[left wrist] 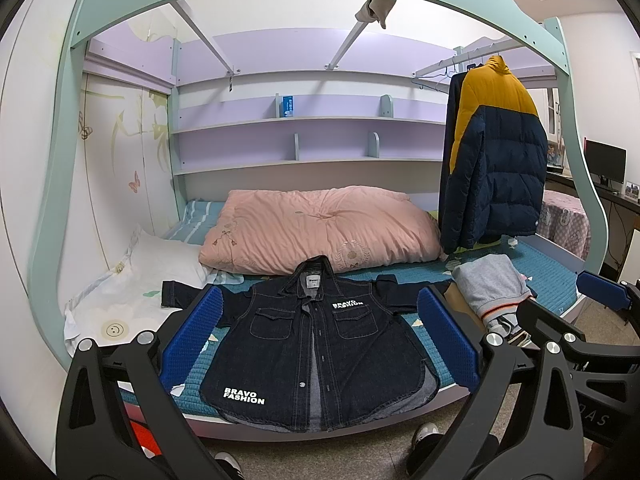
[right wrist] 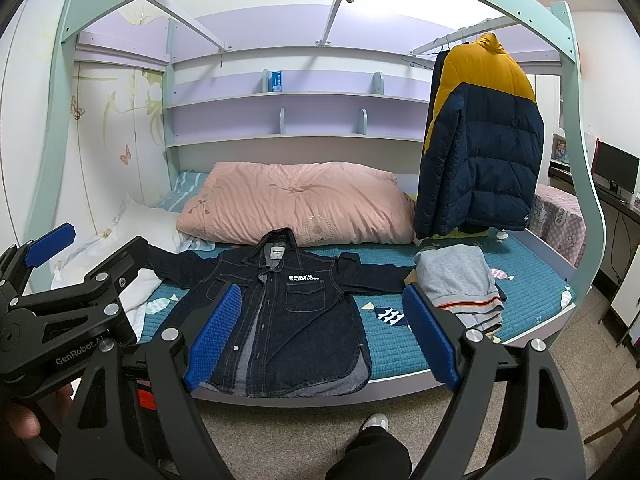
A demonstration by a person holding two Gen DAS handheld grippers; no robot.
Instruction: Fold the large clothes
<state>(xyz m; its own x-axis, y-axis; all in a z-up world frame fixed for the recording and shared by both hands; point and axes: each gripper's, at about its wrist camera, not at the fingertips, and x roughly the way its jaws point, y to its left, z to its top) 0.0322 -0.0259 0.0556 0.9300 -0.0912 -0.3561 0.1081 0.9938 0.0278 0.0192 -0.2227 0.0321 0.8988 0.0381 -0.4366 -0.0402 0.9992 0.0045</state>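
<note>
A dark denim jacket point(left wrist: 316, 344) with white "BRAVO FASHION" print lies flat, front up, sleeves spread, on the teal bed point(left wrist: 556, 276); its hem hangs over the front edge. It also shows in the right wrist view point(right wrist: 280, 312). My left gripper point(left wrist: 320, 336) is open and empty, held in front of the bed, its blue pads framing the jacket. My right gripper point(right wrist: 324, 328) is open and empty, to the right of the left one, over the jacket's right side. The left gripper also shows in the right wrist view point(right wrist: 52, 244).
A folded grey garment point(right wrist: 460, 284) lies right of the jacket. A pink duvet point(right wrist: 296, 204) and a white pillow point(left wrist: 132, 292) lie behind and left. A navy-and-yellow puffer coat point(right wrist: 480, 140) hangs at the right. The green bed frame point(right wrist: 580, 160) arches overhead. My feet point(right wrist: 372, 424) stand below.
</note>
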